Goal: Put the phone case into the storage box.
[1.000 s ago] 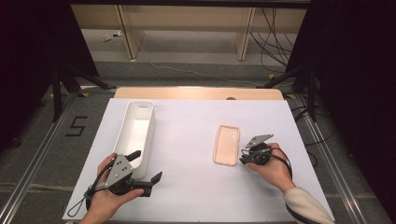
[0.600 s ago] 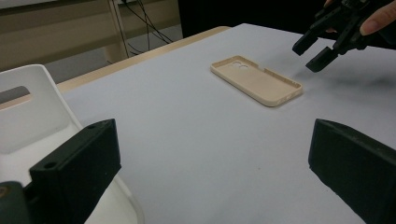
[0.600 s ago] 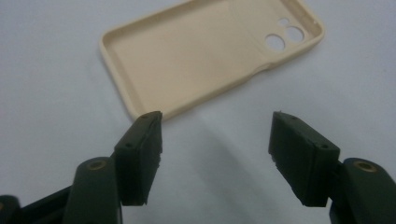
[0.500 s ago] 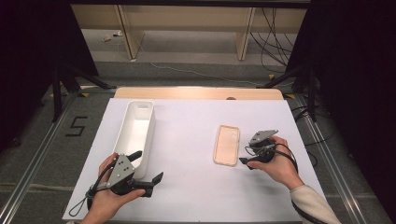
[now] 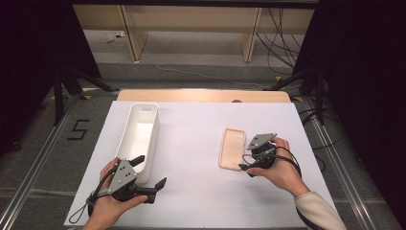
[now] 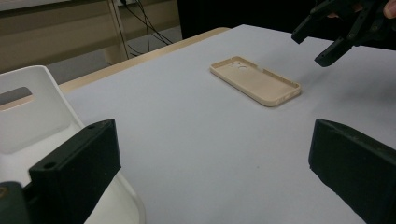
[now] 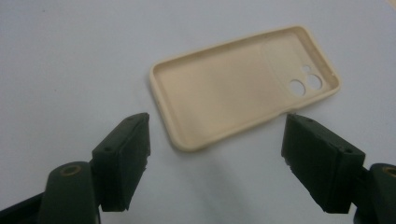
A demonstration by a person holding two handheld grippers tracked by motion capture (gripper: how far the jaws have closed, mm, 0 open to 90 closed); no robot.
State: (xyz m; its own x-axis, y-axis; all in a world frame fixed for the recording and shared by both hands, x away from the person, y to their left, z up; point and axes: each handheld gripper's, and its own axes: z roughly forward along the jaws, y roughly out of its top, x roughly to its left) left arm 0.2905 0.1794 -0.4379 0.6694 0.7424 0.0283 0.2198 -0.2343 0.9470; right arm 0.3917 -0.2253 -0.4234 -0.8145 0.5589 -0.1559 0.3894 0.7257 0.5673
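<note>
I see the phone case [image 5: 232, 148] lying flat on the white worktop [image 5: 191, 139], open side up, camera holes at its far end, about 3 o'clock from the worktop's middle. Right hand-held gripper [image 5: 245, 162] sits just off the case's near right corner, at roughly 4 o'clock from it. Its jaws have just been opening and now stand wide apart, nothing between the pads. In the right gripper view the case [image 7: 243, 86] lies just beyond the jaw tips, clear of both. Left gripper view picks up that same gripper [image 6: 322, 42] lifted off the surface, beside the case [image 6: 256, 81].

Left hand-held gripper [image 5: 149, 173] is at about 7 o'clock on the worktop, jaws spread wide, empty. It rests at the near end of the white bin [image 5: 139, 136], one jaw by the bin's near rim [image 6: 28, 126]. The bin runs lengthwise from near to far on the left half, handle slot at the far end. Case and bin are well apart.
</note>
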